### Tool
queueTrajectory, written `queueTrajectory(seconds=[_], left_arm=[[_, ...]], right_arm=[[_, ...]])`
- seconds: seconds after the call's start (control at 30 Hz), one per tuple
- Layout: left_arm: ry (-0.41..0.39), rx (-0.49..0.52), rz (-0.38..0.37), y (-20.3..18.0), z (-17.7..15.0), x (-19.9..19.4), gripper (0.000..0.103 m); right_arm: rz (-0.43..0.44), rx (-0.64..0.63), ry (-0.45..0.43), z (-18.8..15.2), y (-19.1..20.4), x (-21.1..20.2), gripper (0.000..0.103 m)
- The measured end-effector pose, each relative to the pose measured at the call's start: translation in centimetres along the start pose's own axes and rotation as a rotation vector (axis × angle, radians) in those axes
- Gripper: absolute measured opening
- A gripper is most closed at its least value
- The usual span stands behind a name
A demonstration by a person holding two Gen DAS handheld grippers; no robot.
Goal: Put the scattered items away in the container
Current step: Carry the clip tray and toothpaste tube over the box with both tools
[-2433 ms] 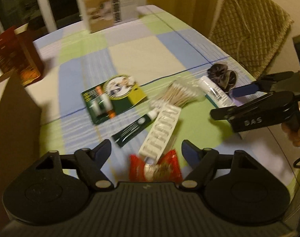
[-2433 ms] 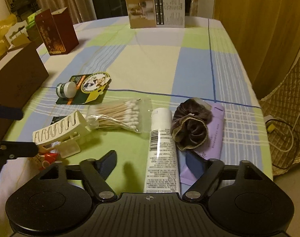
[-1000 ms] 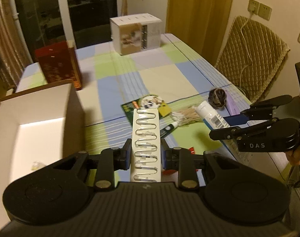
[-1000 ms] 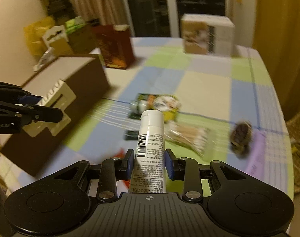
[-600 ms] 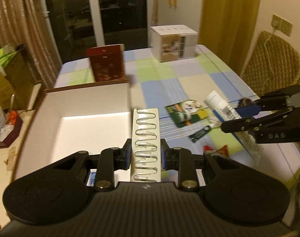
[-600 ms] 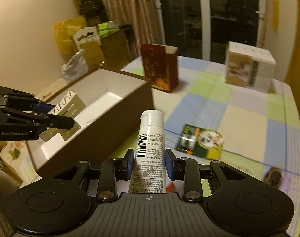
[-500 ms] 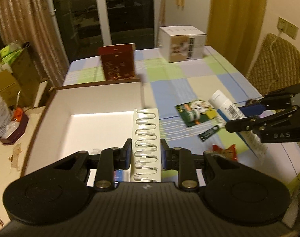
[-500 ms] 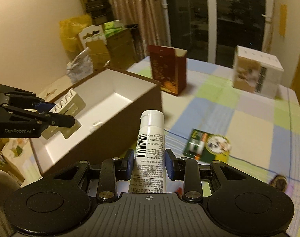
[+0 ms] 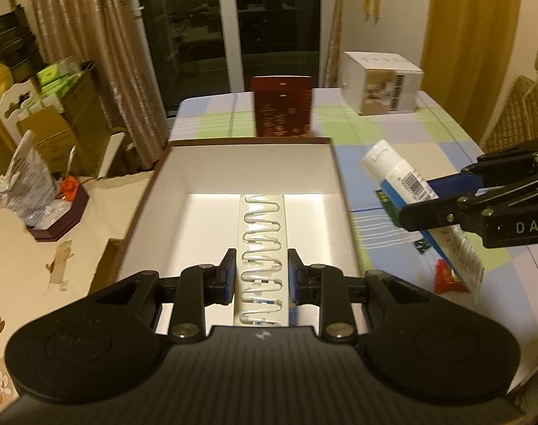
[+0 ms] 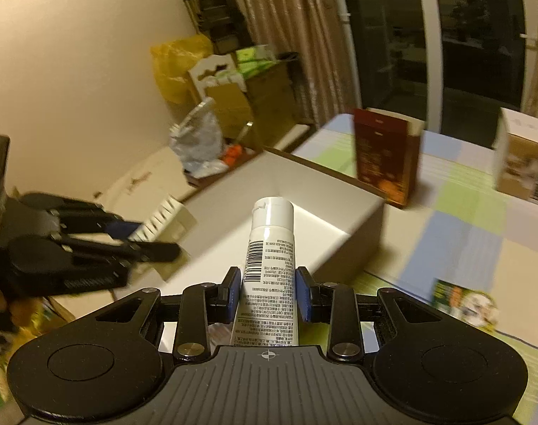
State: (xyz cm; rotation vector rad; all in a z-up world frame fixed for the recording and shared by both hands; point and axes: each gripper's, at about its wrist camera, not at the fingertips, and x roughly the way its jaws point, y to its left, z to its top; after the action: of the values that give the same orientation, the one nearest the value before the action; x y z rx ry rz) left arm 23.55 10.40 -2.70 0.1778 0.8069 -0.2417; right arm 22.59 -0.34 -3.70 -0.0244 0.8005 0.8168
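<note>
White-lined, the box [image 9: 343, 191] sits at the table's left edge. Left tool [image 9: 261, 276] clamps a blister strip [image 9: 262, 248] above the box's open inside; right tool [image 10: 269, 292] grips a tube [image 10: 269, 255], seemingly near the box's right wall. Judged step: delivery. Next, each tool should lower inside and open. Packets [image 9: 446, 278] lie on the table beyond.

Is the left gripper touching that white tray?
Touching. The left wrist view shows the left gripper with both pads pressed against the sides of the white tray, above the box.
</note>
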Motion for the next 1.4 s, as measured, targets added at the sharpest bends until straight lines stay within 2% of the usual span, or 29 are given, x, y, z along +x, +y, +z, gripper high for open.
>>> queueTrajectory(seconds=[0.17, 0.33, 0.67, 0.9, 1.13, 1.17, 1.2, 1.23, 1.27, 1.3, 1.33, 1.4], left_arm=[[0.01, -0.022, 0.037, 2.6, 0.0, 0.5, 0.023], [0.021, -0.04, 0.045, 4.7, 0.0, 1.6, 0.023], [0.108, -0.049, 0.037, 7.3, 0.6, 8.2, 0.023], [0.183, -0.034, 0.02, 7.9, 0.6, 13.2, 0.023], [0.208, -0.017, 0.037, 8.0, 0.8, 16.3, 0.024], [0.206, -0.021, 0.037, 7.9, 0.9, 16.5, 0.024], [0.209, -0.021, 0.035, 7.9, 0.9, 16.7, 0.029], [0.211, -0.021, 0.033, 7.9, 0.9, 16.7, 0.036], [0.211, -0.021, 0.028, 7.8, 0.8, 16.7, 0.041], [0.209, -0.019, 0.017, 7.7, 0.7, 16.6, 0.043], [0.211, -0.015, 0.017, 7.6, 0.7, 16.5, 0.044], [0.219, -0.005, 0.026, 7.4, 0.4, 16.4, 0.045]], right_arm=[[0.036, 0.01, 0.008, 2.1, 1.6, 3.6, 0.036], [0.03, 0.029, 0.031, 3.2, 1.9, 7.0, 0.036], [-0.105, 0.113, 0.16, 3.9, -0.9, 15.2, 0.036], [-0.199, 0.058, 0.248, 3.7, -2.1, 18.9, 0.036], [-0.249, -0.02, 0.26, 3.8, -2.8, 20.4, 0.036], [-0.252, -0.031, 0.263, 3.9, -2.8, 20.5, 0.036], [-0.255, -0.042, 0.268, 4.0, -2.7, 20.5, 0.036], [-0.253, -0.055, 0.274, 4.0, -2.7, 20.5, 0.038], [-0.247, -0.066, 0.284, 4.0, -2.7, 20.5, 0.062], [-0.238, -0.077, 0.283, 4.0, -2.6, 20.3, 0.067], [-0.215, -0.097, 0.263, 3.9, -2.3, 19.9, 0.079], [-0.232, -0.126, 0.244, 3.8, -1.8, 19.3, 0.079]])
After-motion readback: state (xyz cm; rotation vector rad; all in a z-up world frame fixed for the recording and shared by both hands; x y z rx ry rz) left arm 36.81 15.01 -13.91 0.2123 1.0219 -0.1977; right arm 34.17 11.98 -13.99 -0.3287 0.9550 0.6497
